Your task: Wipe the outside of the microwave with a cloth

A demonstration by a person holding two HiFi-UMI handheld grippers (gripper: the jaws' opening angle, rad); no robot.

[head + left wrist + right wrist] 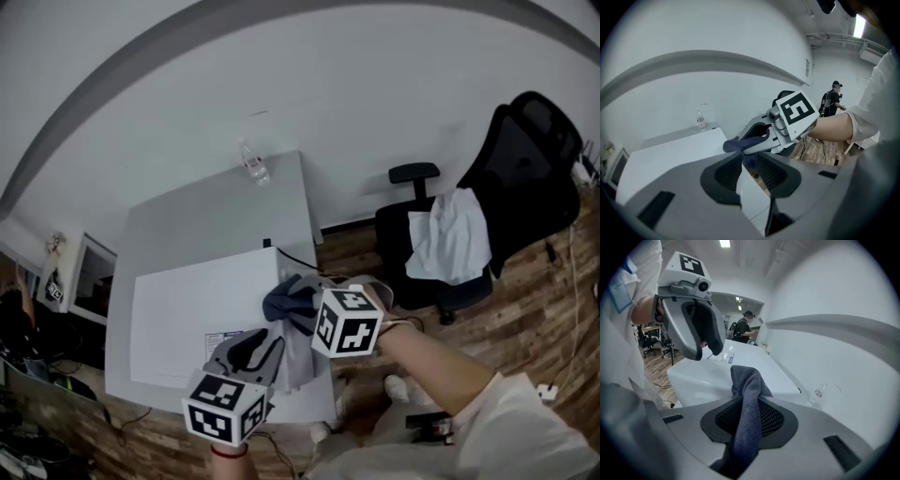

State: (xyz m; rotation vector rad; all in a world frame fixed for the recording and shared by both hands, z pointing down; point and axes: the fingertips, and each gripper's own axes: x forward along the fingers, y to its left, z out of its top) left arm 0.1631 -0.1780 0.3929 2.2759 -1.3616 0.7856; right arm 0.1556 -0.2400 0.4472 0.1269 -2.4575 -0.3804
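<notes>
The white microwave stands on a grey table; I look down on its top. My right gripper is shut on a dark blue-grey cloth at the top's right edge. The cloth bunches out between the jaws of the right gripper above the microwave. Just nearer me, over the microwave's front right corner, my left gripper is open and holds nothing. In the left gripper view the left gripper points at the cloth, with a white corner of the microwave between the jaws.
A clear plastic bottle stands at the table's far edge by the white wall. A black office chair with a white garment sits to the right on the wood floor. A person stands far off.
</notes>
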